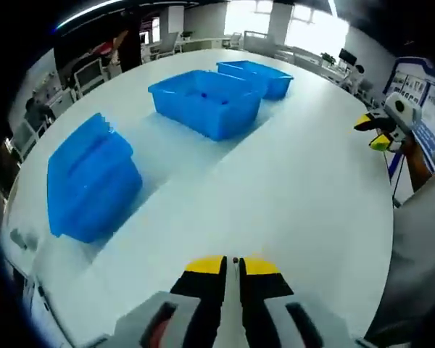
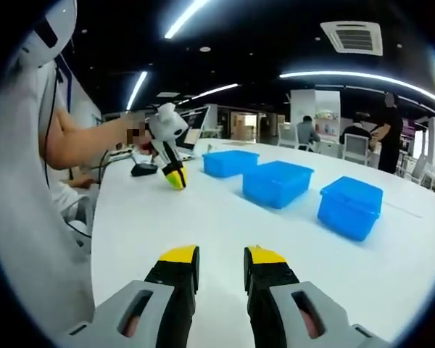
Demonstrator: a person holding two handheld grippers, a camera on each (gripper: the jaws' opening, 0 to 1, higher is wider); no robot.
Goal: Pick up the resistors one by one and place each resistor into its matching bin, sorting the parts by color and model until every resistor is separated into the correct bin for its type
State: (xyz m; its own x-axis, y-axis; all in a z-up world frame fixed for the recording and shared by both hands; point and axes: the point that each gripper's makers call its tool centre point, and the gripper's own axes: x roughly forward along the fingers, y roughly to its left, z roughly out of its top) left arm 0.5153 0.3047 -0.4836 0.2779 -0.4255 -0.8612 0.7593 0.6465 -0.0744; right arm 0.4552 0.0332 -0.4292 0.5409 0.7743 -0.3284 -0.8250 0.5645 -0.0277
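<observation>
- Left gripper raised above the white table, jaws pinched nearly together on a tiny dark part, probably a resistor.
- Three blue bins ahead and left: nearest bin, middle bin, far bin.
- Right gripper gaping, holding nothing, farther off.
- Left nearer; matching bin undecidable.

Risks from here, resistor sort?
Left gripper looks shut on a tiny part that is barely visible, so it may slip out unnoticed. The three blue bins look identical, so a wrong drop is easy. The nearest bin seems to sit upside down, leaving nothing to drop into.
</observation>
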